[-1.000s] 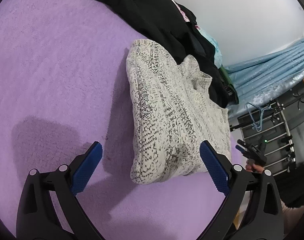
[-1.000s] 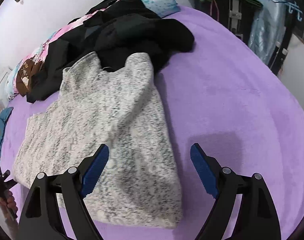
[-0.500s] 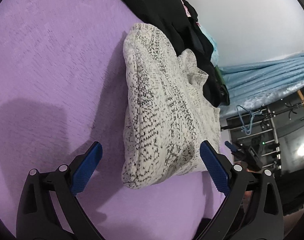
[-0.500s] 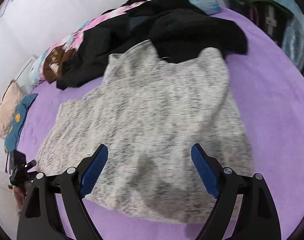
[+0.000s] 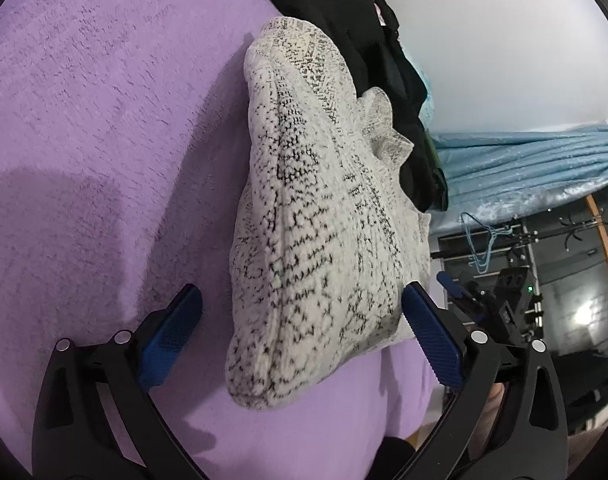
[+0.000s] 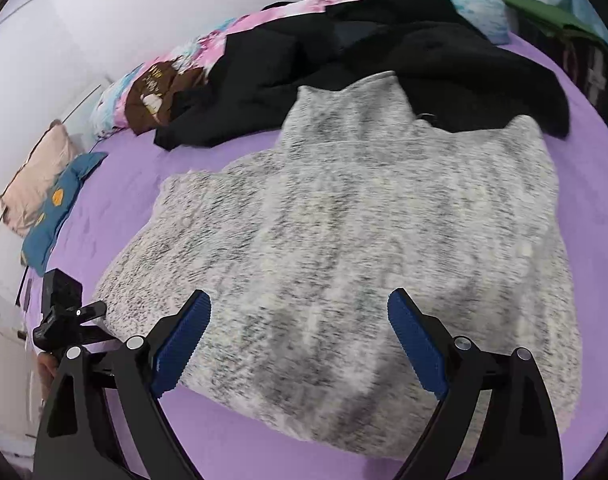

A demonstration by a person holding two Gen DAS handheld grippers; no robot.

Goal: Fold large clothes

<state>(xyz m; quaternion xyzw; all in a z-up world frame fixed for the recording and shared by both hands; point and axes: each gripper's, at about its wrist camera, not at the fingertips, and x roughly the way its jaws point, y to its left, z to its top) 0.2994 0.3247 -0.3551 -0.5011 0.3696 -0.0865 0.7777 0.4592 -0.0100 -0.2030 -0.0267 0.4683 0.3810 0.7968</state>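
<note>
A grey-and-white speckled knit sweater (image 6: 363,232) lies folded flat on the purple bedspread (image 6: 603,220), collar toward the black clothes. My right gripper (image 6: 300,298) hovers over its near hem; its jaws are opening, and nothing is pinched between the blue pads. In the left wrist view the sweater (image 5: 323,220) shows edge-on, with its near corner lying between my left gripper's (image 5: 302,292) wide-apart fingers, which stand open and do not press on it. Each gripper shows small in the other's view: the left gripper body (image 6: 64,312) and the right gripper body (image 5: 495,296).
A heap of black clothes (image 6: 383,60) lies just behind the sweater, with a tie-dye pillow (image 6: 208,52) against the wall. A blue cushion (image 6: 60,208) and a beige pillow (image 6: 36,176) lie at the left. A blue curtain (image 5: 523,168) and a hanger (image 5: 479,248) stand beyond the bed.
My right gripper has swept leftward, from the sweater's right edge to over its middle hem. My left gripper has rolled and dipped closer to the sweater's corner.
</note>
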